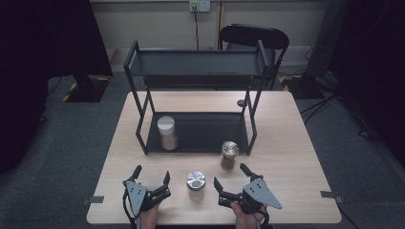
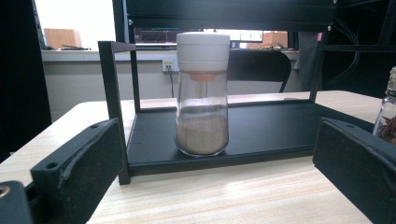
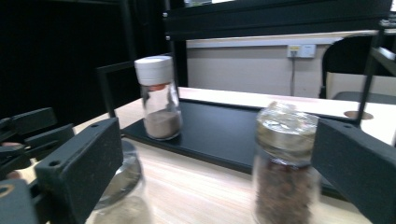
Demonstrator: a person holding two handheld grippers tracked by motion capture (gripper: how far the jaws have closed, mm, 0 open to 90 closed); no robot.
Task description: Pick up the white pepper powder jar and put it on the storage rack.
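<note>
High view, near worktop [image 1: 296,157]: jar [image 1: 196,185] stands between both tools.
Left hand-held gripper [image 1: 152,178]: jaws wide, holding nothing.
Right hand-held gripper [image 1: 231,177]: jaws wide, holding nothing.
Rack [image 1: 200,132]: white-capped jar [image 1: 167,132] on lower shelf, left.

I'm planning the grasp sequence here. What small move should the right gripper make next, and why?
Probably ease the right gripper forward so its jaws come either side of the silver-lidded jar of dark pieces. The jaws stand open, that jar sits just ahead between them in the right gripper view, and it stands on the table in front of the black rack, not yet shelved.
</note>
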